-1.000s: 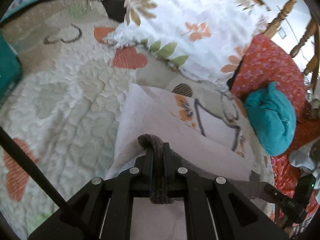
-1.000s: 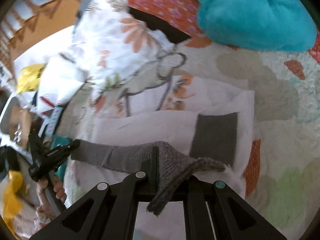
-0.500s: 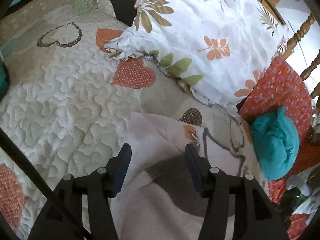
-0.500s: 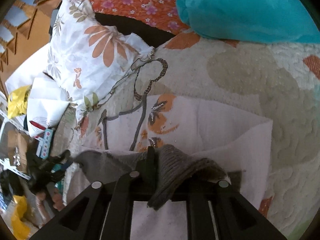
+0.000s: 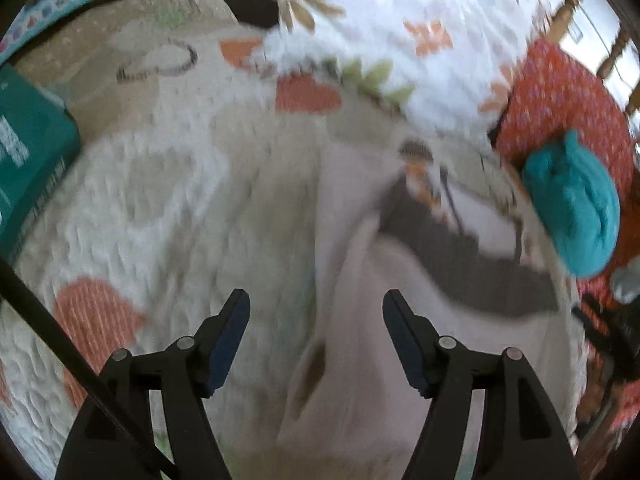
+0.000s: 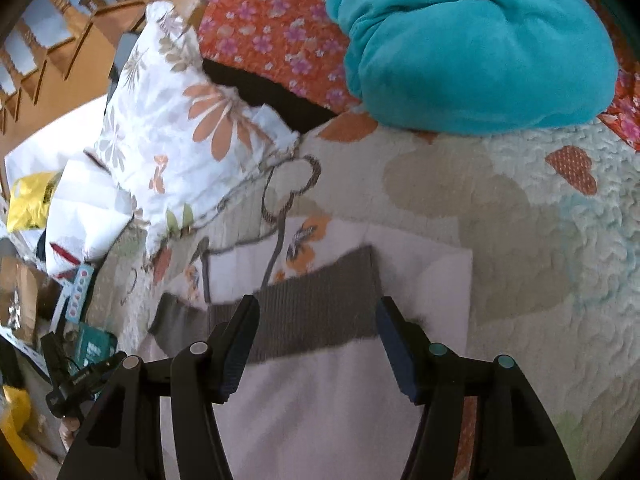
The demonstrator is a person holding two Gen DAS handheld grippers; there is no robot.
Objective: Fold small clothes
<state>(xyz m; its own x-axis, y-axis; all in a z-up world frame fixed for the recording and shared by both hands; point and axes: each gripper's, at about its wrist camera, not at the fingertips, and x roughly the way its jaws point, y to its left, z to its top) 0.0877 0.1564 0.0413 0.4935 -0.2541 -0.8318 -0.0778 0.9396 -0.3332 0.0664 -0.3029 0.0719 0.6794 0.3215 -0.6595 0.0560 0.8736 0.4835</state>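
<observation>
On the quilted bedspread [image 6: 520, 240], a pale pink garment [image 6: 320, 400] is lying flat, with its grey ribbed band [image 6: 316, 312] resting folded across the upper part and a printed panel of orange and grey motifs showing just beyond the band. Over this garment the right gripper [image 6: 316, 340] is hovering with its jaws spread wide and nothing between them; the near portion of the garment is being cut off by the gripper body at the bottom of the right wrist view. Beside it, the left gripper [image 5: 316, 336] is likewise standing released, jaws well apart, above the garment's left edge; the left wrist view is smearing heavily with motion blur, so fabric folds and the small dark patch near the gripper are hard to make out. Beyond the garment, a floral pillow [image 6: 180, 128] is lying against the bedspread's far edge, a teal plush bundle [image 6: 480, 52] is sitting on an orange flowered cloth [image 6: 272, 28], its top cropped by the lens rim. At the left margin of the left wrist view, a teal box [image 5: 28, 160] is showing only in part, its print unreadable.
</observation>
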